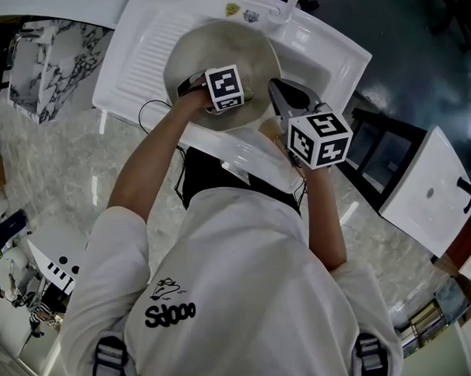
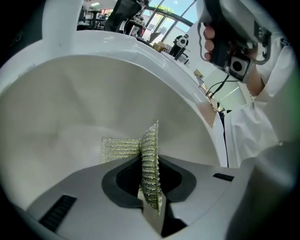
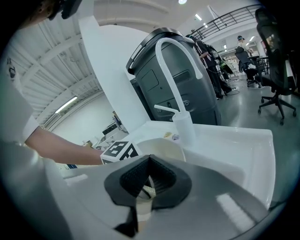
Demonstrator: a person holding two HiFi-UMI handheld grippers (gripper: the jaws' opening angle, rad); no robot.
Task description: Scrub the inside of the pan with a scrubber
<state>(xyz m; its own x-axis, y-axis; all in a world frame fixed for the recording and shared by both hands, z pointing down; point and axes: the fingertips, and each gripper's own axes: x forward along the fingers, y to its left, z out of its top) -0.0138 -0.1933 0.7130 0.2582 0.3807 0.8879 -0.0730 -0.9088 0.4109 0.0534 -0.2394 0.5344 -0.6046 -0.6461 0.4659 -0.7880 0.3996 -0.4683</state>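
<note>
- clamping a strip of silvery mesh scrubber (image 2: 151,159), my left gripper (image 2: 151,192) has its jaws pressed together on it. the mesh stands on edge between them, with a flap folded off to the left.
- my right gripper (image 3: 146,187) is closed as well, its ribbed pads nipping a cream handle (image 3: 142,202) on the near side of the pan.
- just past the scrubber lies the pale inner wall of the pan (image 2: 70,108). the mesh is down inside the bowl, though i cannot tell whether it touches the surface.
- seen from the head view, the pan sits in the basin of a white sink (image 1: 335,58). the left gripper is inside its rim and the right gripper is at its near right edge.
- a white tap (image 3: 176,51) arches up behind the pan.
- marbled countertop (image 1: 71,175) runs round the sink.
</note>
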